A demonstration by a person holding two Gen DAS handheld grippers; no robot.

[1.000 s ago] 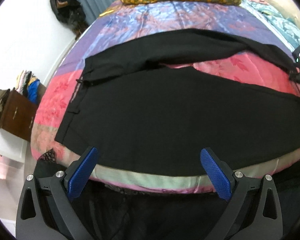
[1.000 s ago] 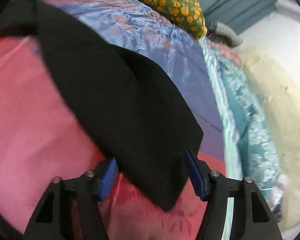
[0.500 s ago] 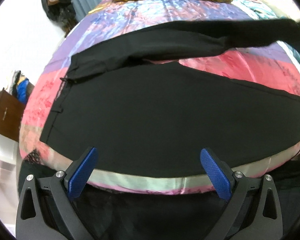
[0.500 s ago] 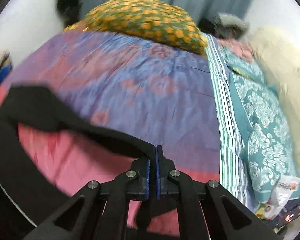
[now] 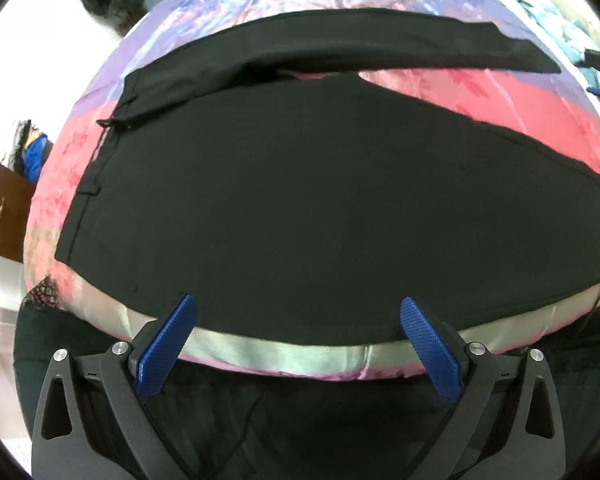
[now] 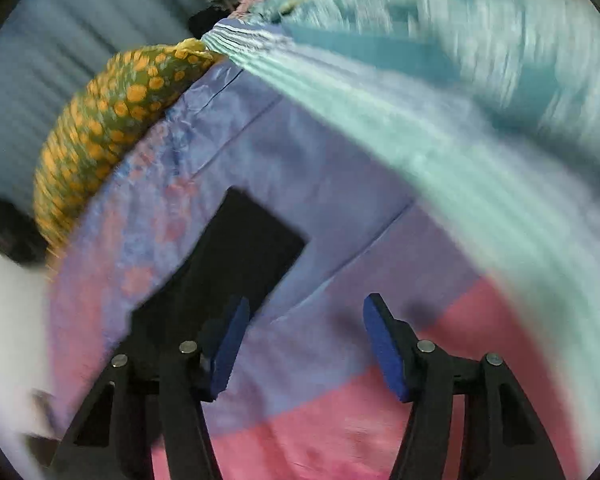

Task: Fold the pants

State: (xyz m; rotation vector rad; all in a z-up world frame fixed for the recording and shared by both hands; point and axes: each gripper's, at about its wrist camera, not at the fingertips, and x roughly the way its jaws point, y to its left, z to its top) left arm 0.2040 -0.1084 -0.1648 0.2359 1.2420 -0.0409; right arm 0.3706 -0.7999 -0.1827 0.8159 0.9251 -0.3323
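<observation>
- Black pants lay spread flat on the pink-and-purple quilt, waistband at the left, legs running right and still apart.
- My left gripper hung wide open over the near hem, holding nothing.
- My right gripper had just been opening, nothing between its pads; the far leg's cuff lay released just left of it.
- No fold was made yet, I judged.

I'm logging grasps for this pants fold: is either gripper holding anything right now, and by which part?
Nothing is held. The left gripper stands open above the black fabric pants. The right gripper, which has just been opening, has nothing between its fingers; the far leg's cuff lies released on the bedspread.
</observation>
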